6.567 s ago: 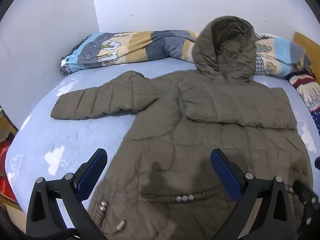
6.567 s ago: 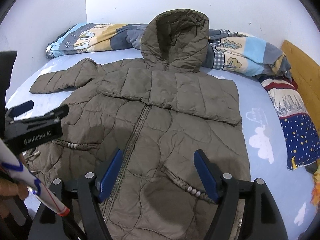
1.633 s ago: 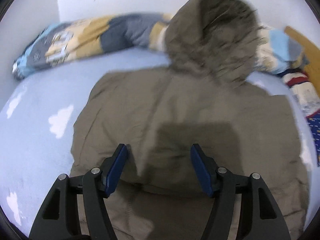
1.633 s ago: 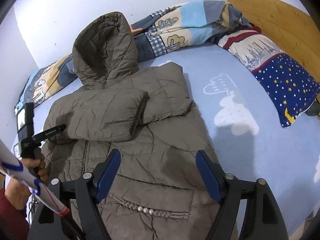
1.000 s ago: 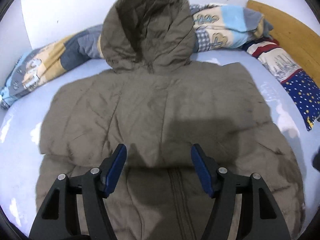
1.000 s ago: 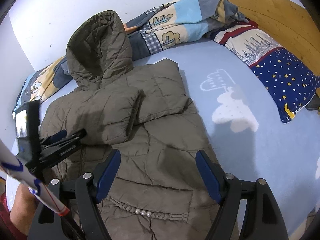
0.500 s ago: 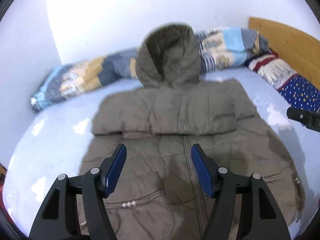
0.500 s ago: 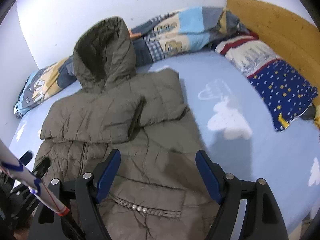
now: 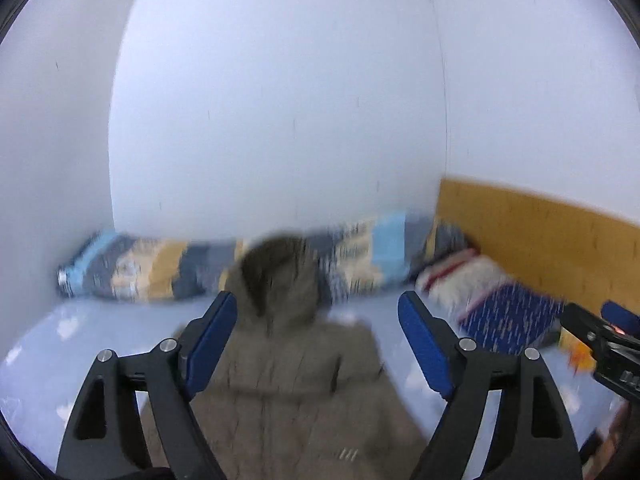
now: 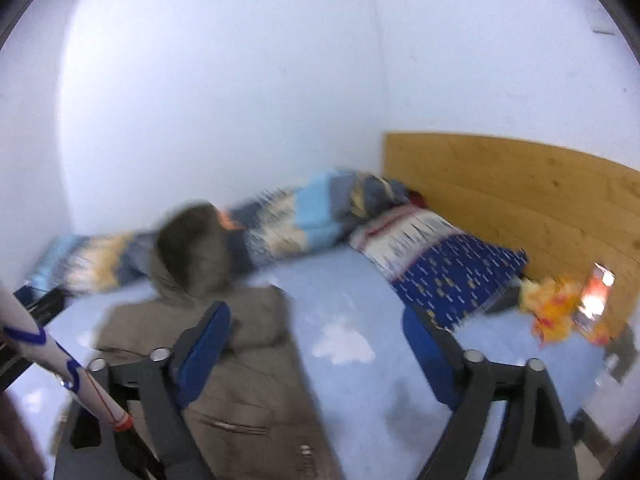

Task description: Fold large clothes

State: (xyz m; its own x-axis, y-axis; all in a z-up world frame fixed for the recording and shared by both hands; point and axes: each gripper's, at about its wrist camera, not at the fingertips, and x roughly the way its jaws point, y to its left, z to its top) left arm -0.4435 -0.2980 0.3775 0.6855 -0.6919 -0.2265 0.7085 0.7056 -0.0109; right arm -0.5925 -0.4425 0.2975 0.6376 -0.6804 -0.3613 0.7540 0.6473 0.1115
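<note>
An olive hooded puffer jacket (image 9: 296,376) lies flat on the blue bed, both sleeves folded across its chest, hood (image 9: 276,272) toward the wall. My left gripper (image 9: 318,344) hangs well above and back from it, its jaws opening with nothing between them. In the right wrist view the jacket (image 10: 240,364) lies at the lower left. My right gripper (image 10: 316,352) is raised over the jacket's right edge and the bare sheet, its jaws opening and empty too. Both views are motion-blurred.
A rolled patterned quilt (image 10: 288,228) runs along the white wall. A star-print pillow (image 10: 452,272) and an orange-yellow cloth (image 10: 556,308) lie by the wooden headboard (image 10: 520,192). The blue cloud-print sheet (image 10: 360,308) spreads right of the jacket. The right gripper's tip (image 9: 600,336) shows at the left view's right edge.
Both grippers have risen and pulled back from the jacket, tilting up so the wall fills the views. Their jaws stand wider than a moment ago. The jacket lies unchanged.
</note>
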